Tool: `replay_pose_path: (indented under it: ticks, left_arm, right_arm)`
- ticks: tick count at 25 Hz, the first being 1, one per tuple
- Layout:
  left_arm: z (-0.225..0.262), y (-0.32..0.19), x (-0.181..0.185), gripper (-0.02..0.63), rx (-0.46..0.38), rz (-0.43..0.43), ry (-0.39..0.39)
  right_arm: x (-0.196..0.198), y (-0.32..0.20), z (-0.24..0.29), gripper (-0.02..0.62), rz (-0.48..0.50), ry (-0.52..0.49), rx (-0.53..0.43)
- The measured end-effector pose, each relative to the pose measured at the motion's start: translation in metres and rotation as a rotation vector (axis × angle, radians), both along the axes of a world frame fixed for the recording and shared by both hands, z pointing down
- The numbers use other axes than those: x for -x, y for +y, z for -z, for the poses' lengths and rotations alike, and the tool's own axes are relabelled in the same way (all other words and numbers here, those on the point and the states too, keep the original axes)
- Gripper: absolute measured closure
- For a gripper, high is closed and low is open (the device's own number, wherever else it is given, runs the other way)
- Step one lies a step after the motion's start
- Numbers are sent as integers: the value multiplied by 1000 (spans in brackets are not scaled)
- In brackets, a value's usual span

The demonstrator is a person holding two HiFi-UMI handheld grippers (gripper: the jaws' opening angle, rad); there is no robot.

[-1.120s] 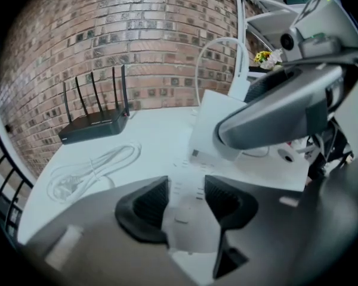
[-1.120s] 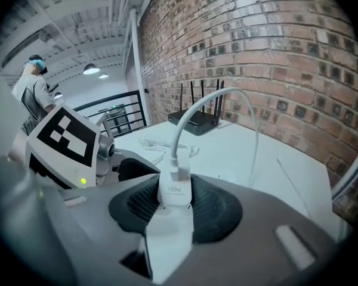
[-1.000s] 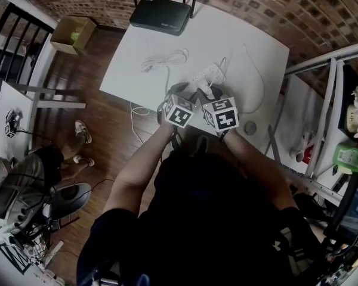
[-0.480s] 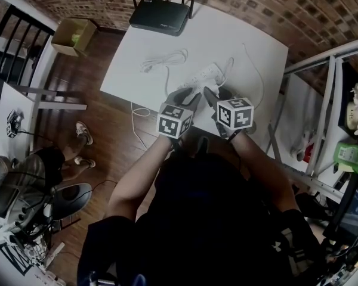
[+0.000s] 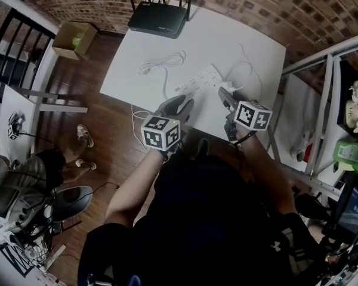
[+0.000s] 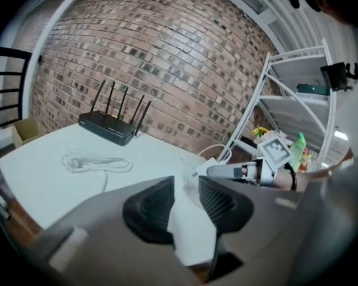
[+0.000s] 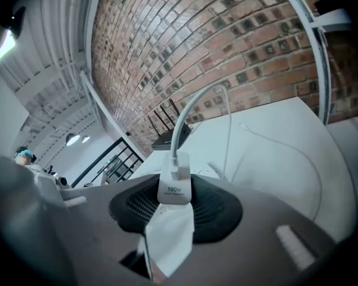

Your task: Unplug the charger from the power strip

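Note:
The white power strip (image 5: 198,79) lies at an angle on the white table (image 5: 131,70). My right gripper (image 5: 224,94) is to the right of the strip and is shut on the white charger (image 7: 173,194), which hangs clear of it. The charger's white cable (image 7: 185,121) arcs upward from its top. My left gripper (image 5: 182,106) is lifted off the table at the near side of the strip. Its jaws are closing with nothing between them, and bare table shows through the gap in the left gripper view (image 6: 185,187).
A black router (image 5: 158,18) stands at the table's far edge, with a coiled white cord (image 5: 164,61) in front of it. A cardboard box (image 5: 73,36) sits on the floor at the left. A metal shelf rack (image 5: 322,100) stands at the right, and a seated person (image 5: 24,171) is at the far left.
Both grippers were together over the strip. The left has drawn back and left off it while its jaws narrowed. The right has swung right with the charger, now clear of the strip.

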State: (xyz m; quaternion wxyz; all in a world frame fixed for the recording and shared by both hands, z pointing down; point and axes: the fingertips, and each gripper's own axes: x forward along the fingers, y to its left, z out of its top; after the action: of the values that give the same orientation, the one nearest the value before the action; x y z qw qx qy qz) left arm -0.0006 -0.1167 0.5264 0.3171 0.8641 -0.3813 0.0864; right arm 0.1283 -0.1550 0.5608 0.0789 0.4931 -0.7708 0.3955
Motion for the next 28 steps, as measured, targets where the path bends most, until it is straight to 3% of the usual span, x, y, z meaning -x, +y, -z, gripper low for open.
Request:
replay_pose_path:
  ticks: [18,28]
  left_arm:
    - [-13,17,22,488,86,65,26]
    - [-18,22,23,488,102,72,26]
  right_arm:
    - [-68,8,-53,454,-244,-208,144]
    - [-83,6,-78,454,-304,-254,204]
